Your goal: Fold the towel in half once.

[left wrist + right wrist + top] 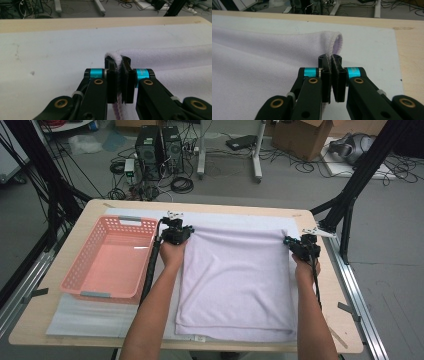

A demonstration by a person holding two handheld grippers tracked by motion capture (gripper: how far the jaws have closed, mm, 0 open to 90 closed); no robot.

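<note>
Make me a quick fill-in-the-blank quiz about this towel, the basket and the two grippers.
1. The left gripper is shut on a far ____ of the towel.
2. The right gripper is ____ on the towel too.
3. The basket left of the towel is ____ in colour.

Missing words: corner; shut; pink

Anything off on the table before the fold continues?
Nothing stands out. The towel lies flat on the white mat, its far corners pinched by the left gripper and right gripper; the pink basket sits square beside it.
</note>
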